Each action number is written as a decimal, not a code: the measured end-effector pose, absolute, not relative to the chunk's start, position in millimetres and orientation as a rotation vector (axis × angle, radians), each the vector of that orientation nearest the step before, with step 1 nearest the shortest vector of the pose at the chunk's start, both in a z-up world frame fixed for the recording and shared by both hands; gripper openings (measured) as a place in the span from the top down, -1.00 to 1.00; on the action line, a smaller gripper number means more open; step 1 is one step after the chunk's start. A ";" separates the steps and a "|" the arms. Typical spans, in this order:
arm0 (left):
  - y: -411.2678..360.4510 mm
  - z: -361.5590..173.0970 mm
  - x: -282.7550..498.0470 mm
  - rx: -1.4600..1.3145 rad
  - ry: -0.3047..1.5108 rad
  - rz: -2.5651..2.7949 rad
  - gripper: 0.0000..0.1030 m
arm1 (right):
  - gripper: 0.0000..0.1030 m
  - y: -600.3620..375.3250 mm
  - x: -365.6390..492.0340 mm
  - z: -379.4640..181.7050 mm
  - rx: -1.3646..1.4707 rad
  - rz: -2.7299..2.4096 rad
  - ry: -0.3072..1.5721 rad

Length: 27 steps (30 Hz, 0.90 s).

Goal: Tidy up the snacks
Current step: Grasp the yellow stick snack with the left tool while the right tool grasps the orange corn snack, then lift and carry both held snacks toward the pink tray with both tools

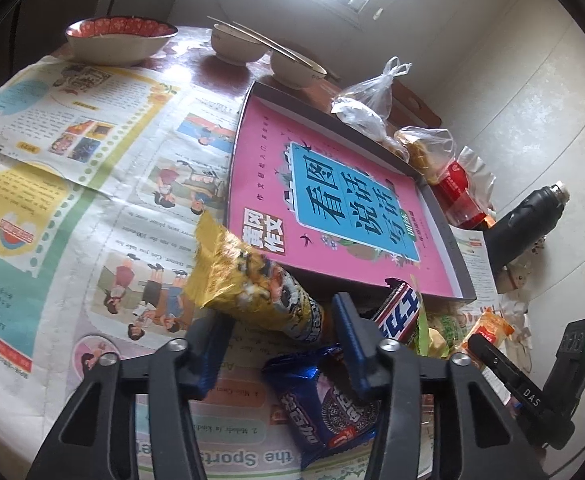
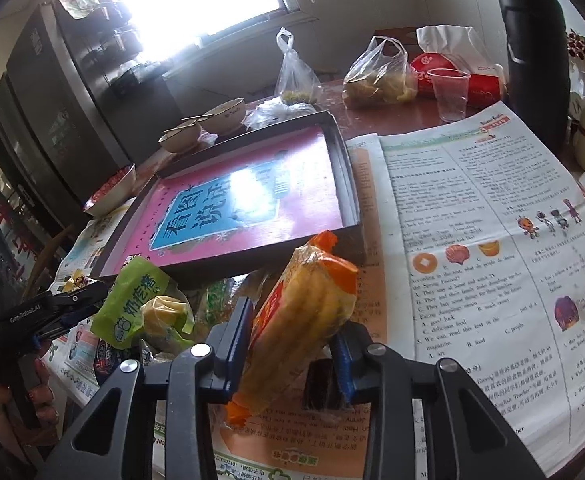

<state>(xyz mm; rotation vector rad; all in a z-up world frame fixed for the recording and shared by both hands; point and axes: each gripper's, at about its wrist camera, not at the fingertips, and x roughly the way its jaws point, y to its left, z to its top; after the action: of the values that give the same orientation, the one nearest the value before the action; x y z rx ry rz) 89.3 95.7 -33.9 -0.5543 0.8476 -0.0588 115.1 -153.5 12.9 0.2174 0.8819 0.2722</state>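
Left gripper (image 1: 280,340): its jaws flank the yellow snack packet (image 1: 252,284), whose lower end sits between the blue pads; the left pad meets the wrapper, contact at the right pad is not clear, so a firm grip cannot be told. A blue cookie packet (image 1: 324,396) lies on the newspaper (image 1: 72,160) under the right finger, and a Snickers bar (image 1: 402,314) leans just beyond it against the tray (image 1: 462,276). Right gripper (image 2: 290,340): closed on the orange-and-yellow wafer packet (image 2: 304,320), which stands tilted between both pads, its top toward the tray (image 2: 350,184). The tray holds one pink book (image 1: 332,184) and sits directly past both grippers. To the left in the right wrist view, a green snack bag (image 2: 140,300) tops a heap of packets, the lower ones overlapped and hard to identify. The left gripper (image 2: 52,316) shows there only partly, with fingers (image 2: 38,400) of the person's hand cut off at the frame edge. Count: three bowls (image 1: 120,40), two with chopsticks across them; two tied plastic bags (image 2: 380,76); one clear cup (image 2: 450,94); one black flask (image 2: 532,52); one red tissue pack (image 2: 480,80).
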 end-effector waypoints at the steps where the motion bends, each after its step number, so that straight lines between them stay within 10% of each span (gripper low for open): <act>1: 95.3 -33.9 89.8 -0.559 0.846 -0.064 0.19 | 0.36 -152.9 115.9 12.7 0.219 0.280 0.881; 10: 97.2 -36.4 92.8 -0.609 0.841 -0.103 0.65 | 0.56 -153.1 114.8 20.5 0.225 0.298 0.832; 27: 95.4 -5.7 83.2 -0.580 0.751 -0.150 0.72 | 0.56 -157.5 118.1 48.8 0.211 0.286 0.738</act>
<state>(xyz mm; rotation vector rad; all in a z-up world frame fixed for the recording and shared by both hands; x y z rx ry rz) 83.2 95.4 -5.7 -0.5799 0.7510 -0.1501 118.1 -157.5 48.8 0.2112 0.7379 0.2864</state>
